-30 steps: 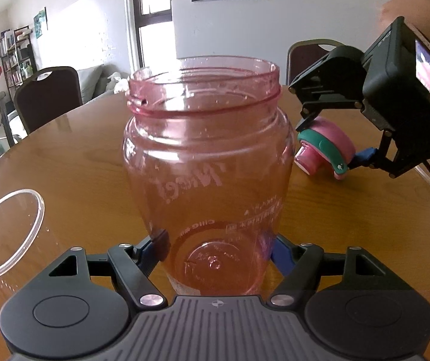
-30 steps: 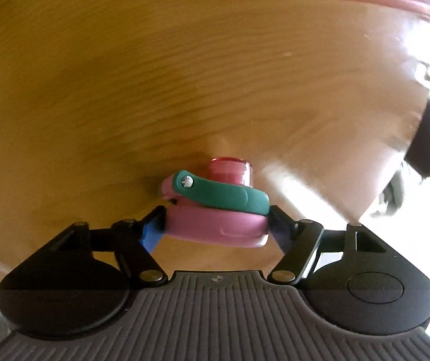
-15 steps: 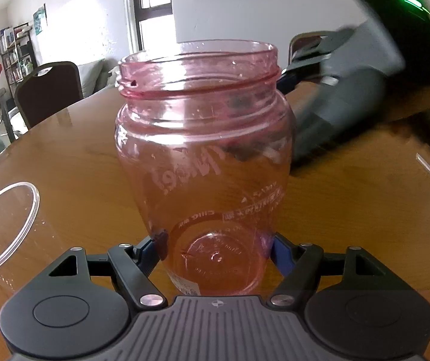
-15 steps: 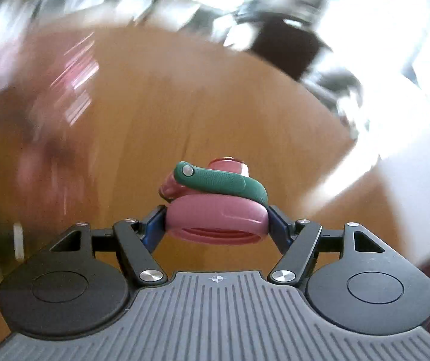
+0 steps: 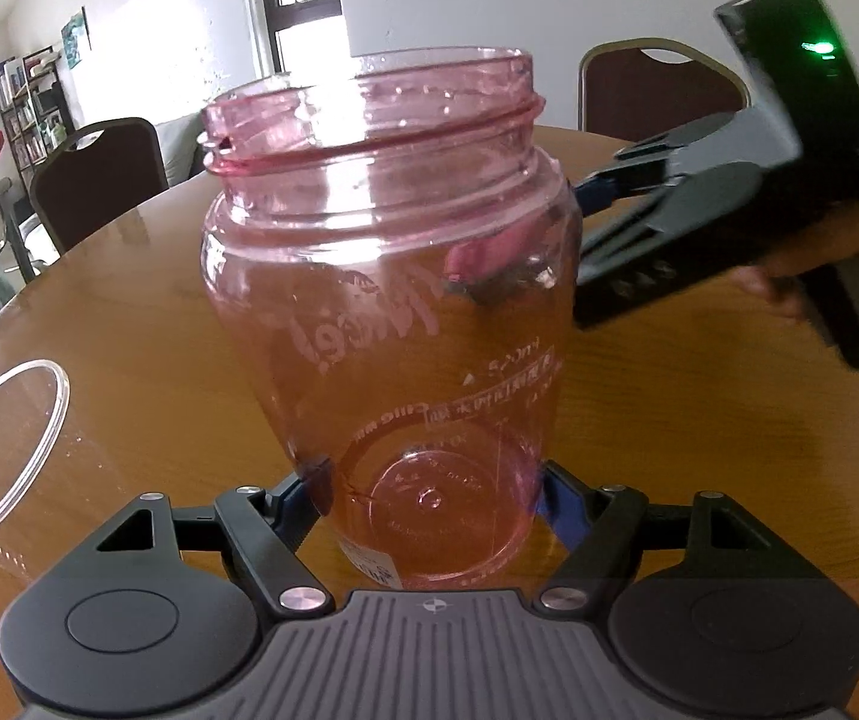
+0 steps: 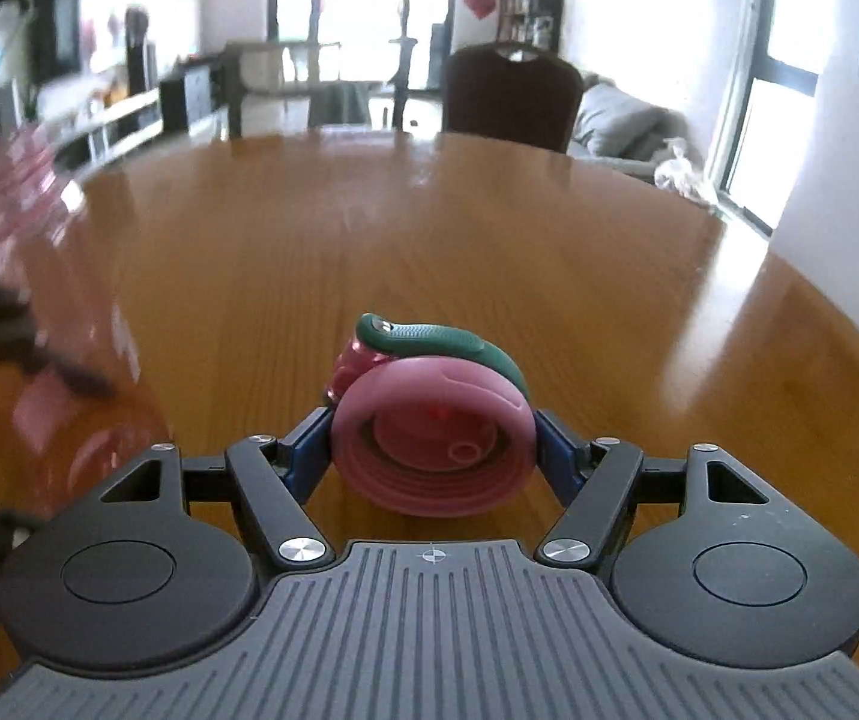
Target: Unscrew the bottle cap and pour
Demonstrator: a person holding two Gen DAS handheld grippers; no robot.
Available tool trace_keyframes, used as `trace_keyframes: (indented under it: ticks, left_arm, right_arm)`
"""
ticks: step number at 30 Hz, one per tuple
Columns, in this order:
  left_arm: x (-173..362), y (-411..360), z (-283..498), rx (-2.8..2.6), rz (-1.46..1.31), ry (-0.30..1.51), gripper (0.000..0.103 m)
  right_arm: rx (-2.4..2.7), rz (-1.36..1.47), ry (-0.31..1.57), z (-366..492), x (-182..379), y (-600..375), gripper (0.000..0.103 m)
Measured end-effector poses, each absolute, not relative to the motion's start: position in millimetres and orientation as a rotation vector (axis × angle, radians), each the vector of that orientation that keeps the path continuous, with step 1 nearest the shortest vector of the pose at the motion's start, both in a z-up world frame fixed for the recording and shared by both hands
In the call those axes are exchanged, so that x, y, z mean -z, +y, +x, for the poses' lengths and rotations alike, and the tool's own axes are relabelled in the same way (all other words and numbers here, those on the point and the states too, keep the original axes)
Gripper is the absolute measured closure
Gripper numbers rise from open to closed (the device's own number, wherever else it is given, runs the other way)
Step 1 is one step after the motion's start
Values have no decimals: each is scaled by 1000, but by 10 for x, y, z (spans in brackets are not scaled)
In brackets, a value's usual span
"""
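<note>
Here the round wooden table (image 5: 129, 312) fills most of both views, its glossy top running from the lower edge up to the dark chairs (image 5: 99, 174) at the far rim. In the left wrist view the pink transparent bottle (image 5: 387, 300) stands in the middle of the frame, mouth open and uncapped, its base tipped toward the camera so the moulded bottom shows. The left gripper (image 5: 429, 498) sits at the lower centre of that frame, its blue-padded fingers (image 5: 303, 492) pressed against either side of the bottle's base, pinching it. At the upper right of the same frame the right gripper (image 5: 594, 192) reaches in from the edge, a hand (image 5: 813, 258) behind its black body, a green light lit near the top; its tips end just beside the bottle's shoulder, partly hidden behind the pink wall.

In the right wrist view the right gripper (image 6: 432, 450) occupies the lower centre, clamped on the pink cap (image 6: 435, 444), whose threaded underside faces the camera. A green carry strap (image 6: 447, 342) arches over the cap's top. The bottle (image 6: 15, 252) appears as a pink blur at the left edge of this frame, well left of the cap. At the lower left of the left wrist view a clear ring (image 5: 6, 444) lies flat on the table, apart from the bottle.
</note>
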State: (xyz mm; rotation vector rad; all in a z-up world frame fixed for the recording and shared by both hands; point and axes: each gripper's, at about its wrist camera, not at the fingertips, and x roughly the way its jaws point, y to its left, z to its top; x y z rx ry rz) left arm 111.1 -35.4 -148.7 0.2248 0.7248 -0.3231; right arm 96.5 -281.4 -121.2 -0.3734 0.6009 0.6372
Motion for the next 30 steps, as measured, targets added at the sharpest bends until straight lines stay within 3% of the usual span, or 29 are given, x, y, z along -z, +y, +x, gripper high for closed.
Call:
trace_keyframes:
  ticks: [9, 15, 18, 20, 26, 30]
  left_arm:
    - [1522, -346, 1096, 317, 226, 717, 30]
    - [1542, -341, 1099, 324, 228, 726, 30]
    - [1538, -339, 1138, 329, 233, 729, 30]
    - [1550, -341, 1120, 331, 233, 729, 30]
    - [1567, -322, 1073, 334, 217, 724, 31]
    - [1597, -309, 1052, 336, 198, 722, 31]
  right_arm:
    - [-560, -377, 587, 299, 1297, -3160, 31]
    - [-448, -258, 674, -146, 1443, -3373, 33]
    - [-484, -314, 782, -32, 1314, -3284, 25]
    - [-534, -287, 855, 132, 1203, -3245, 13]
    - [-659, -243, 1114, 581, 841, -3229, 9]
    - [-676, -303, 1109, 683, 753, -3147, 9]
